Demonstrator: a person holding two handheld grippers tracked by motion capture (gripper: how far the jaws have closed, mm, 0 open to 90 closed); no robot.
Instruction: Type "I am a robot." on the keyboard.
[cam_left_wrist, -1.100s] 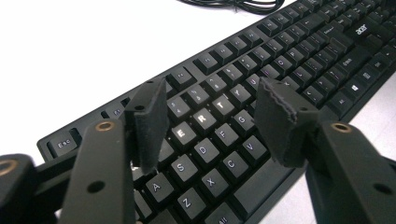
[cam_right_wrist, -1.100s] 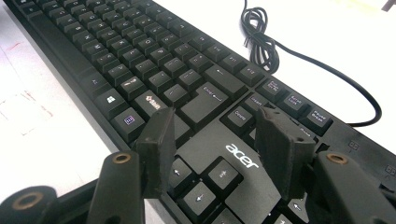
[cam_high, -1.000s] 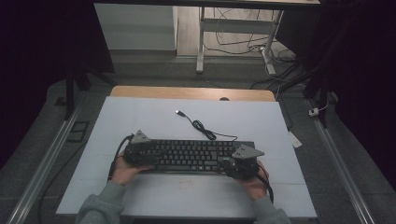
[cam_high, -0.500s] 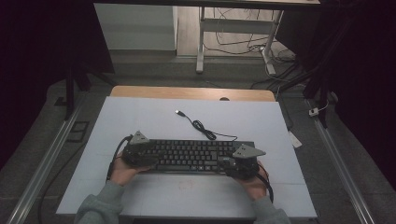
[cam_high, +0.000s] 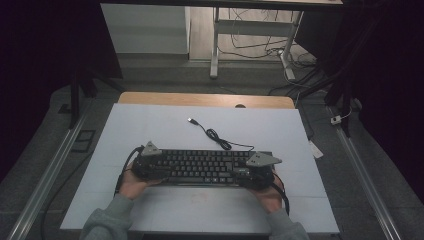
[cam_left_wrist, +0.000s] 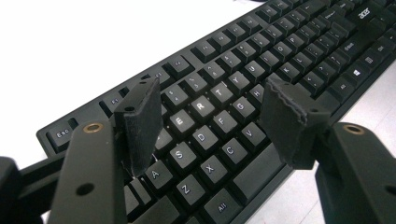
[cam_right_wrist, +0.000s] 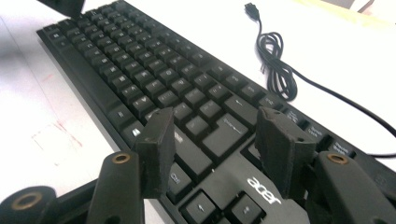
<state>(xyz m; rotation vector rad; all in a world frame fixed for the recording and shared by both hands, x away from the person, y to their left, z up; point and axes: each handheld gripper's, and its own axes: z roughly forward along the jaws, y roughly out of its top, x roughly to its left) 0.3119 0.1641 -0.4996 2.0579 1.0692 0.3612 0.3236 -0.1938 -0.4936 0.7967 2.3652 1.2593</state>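
Fingers (cam_left_wrist: 140, 126) of both grippers spread apart over keyboard (cam_high: 202, 166) on white table (cam_high: 150, 125).

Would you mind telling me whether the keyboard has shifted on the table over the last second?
No. In the high view the keyboard lies in the same spot below its coiled cable, square to the table's wooden far edge, with both grippers over its ends.

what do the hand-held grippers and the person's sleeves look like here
Both the left hand-held gripper and the right hand-held gripper are black, each topped by a grey three-cornered plate, with a black cable trailing back toward the person. In the gripper views each has two flat black jaws with rough-edged pads and brass-coloured rivets on the arms. The person's sleeves are grey-green with ribbed cuffs.
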